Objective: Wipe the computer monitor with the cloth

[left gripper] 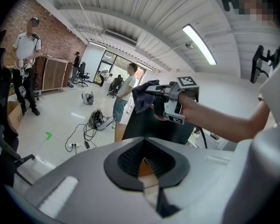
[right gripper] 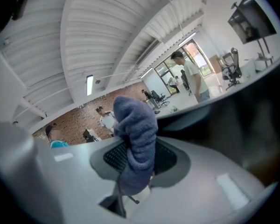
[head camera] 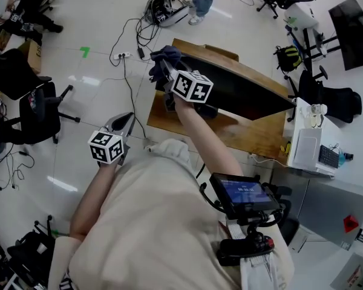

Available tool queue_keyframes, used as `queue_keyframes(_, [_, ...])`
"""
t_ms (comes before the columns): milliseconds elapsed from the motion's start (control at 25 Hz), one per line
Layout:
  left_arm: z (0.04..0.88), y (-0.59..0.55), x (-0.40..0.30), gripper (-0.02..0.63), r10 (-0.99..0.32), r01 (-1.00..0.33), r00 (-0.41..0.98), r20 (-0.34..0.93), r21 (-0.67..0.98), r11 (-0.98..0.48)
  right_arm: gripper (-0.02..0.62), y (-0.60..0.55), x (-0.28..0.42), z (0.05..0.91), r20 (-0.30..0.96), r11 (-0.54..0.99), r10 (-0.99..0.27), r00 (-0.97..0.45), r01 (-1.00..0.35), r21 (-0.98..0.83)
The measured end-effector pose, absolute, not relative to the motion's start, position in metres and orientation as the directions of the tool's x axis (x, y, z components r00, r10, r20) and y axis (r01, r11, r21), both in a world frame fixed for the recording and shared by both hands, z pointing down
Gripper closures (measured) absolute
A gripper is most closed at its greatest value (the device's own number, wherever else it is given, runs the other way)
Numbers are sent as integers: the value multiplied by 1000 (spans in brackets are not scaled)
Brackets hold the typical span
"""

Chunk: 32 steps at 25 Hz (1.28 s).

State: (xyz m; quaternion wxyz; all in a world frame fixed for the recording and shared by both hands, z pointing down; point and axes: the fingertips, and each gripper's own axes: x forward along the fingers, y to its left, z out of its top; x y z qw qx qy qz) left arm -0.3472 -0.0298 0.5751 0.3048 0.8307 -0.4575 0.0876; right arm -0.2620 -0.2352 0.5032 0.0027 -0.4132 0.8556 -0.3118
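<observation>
Well, cloth [right gripper: 136, 125] btwn right hand-held gripper [head camera: 167, 76] jaws; contact w/ monitor [head camera: 242, 90] unclear.

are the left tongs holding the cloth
No, the left tongs are shut on nothing; the cloth sits in the right tongs.

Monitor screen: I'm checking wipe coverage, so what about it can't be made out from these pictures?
Smudges or wiped areas on the monitor: head view sees it too obliquely; the panel reads plain black.
Whether the cloth touches it: head view, the right gripper overlaps the corner.
Right gripper view: the monitor is a dark blur cut by the right edge.
</observation>
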Motion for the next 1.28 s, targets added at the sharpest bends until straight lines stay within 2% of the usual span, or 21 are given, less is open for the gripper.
queue_keyframes(600, [570,-49,-250,601,-620,-756,652,436,432,-491,482,-220,-162,502,264,384,-710,-653,-673,-632])
queue_keyframes(1280, [565,-65,-140,601,-509,-683,728,460,419,-598,482,-205,-34,503,268,313,-765,-586,-702,-640])
